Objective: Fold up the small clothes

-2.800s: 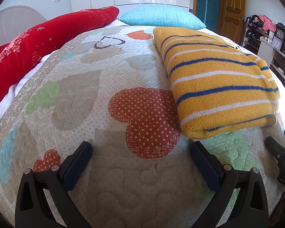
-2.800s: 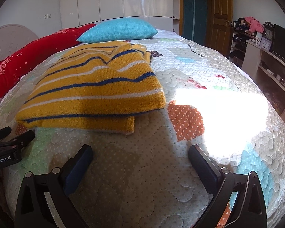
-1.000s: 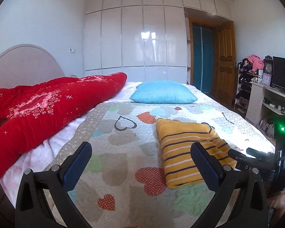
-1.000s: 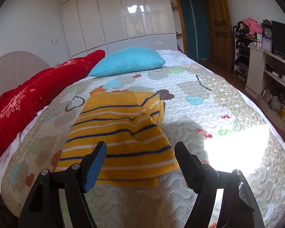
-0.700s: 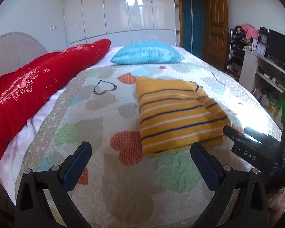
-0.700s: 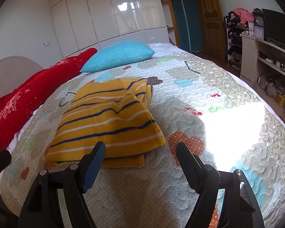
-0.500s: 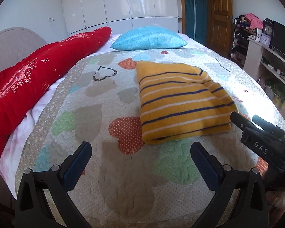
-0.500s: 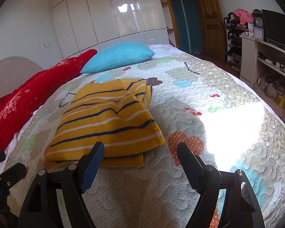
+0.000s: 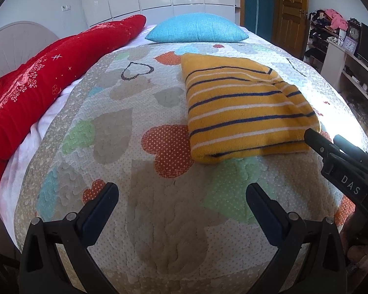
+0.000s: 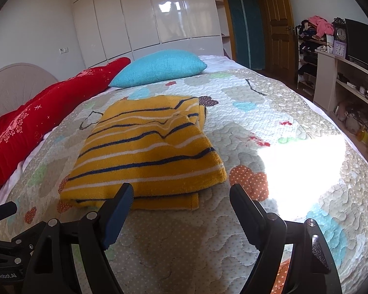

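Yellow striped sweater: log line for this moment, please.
yellow striped sweater: folded, flat on quilt | left tool: open, empty | right tool: open, empty

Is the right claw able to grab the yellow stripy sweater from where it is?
Probably yes. The right claw is open, and the folded sweater lies just ahead of it on the quilt with nothing in between.

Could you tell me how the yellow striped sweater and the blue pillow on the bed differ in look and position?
The yellow striped sweater is folded flat and banded with navy and white stripes; the blue pillow is puffy and plain turquoise. The sweater lies near the open grippers at the foot end, while the pillow sits further back, toward the wardrobe. Both rest on the heart-patterned quilt, touched by neither gripper.
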`<state>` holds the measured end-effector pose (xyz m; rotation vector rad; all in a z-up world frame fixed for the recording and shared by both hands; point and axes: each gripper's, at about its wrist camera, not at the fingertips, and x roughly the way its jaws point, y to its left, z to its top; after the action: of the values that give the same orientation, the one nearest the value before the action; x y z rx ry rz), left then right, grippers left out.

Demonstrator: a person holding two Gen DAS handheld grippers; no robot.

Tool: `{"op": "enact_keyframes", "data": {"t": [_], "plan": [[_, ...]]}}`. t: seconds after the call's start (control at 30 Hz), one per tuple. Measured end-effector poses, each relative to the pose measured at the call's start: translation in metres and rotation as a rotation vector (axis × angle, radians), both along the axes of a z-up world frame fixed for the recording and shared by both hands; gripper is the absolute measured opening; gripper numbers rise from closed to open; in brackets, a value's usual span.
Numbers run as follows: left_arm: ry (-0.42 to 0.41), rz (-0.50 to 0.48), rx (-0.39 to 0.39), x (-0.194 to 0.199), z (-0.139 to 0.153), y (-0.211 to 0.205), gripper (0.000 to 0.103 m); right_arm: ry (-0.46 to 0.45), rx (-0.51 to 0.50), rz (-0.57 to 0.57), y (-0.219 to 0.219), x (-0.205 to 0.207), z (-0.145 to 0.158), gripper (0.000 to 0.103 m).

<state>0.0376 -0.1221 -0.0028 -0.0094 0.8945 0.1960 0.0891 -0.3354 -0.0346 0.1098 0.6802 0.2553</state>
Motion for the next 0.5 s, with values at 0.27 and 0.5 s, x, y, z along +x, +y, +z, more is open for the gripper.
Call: {"op": "enact_keyframes", "data": {"t": [0.27,0.5], "plan": [[0.024,0.002,-0.017,0.0024,-0.0053,0.0021,0.103,0.017,0.000,0.001,0.0021,0.0012,-0.0043,0.085],[0.038,0.000,-0.030,0.0032,-0.0087,0.0028,0.103,0.028,0.000,0.004,0.0042,0.0007,-0.0072,0.085]]}}
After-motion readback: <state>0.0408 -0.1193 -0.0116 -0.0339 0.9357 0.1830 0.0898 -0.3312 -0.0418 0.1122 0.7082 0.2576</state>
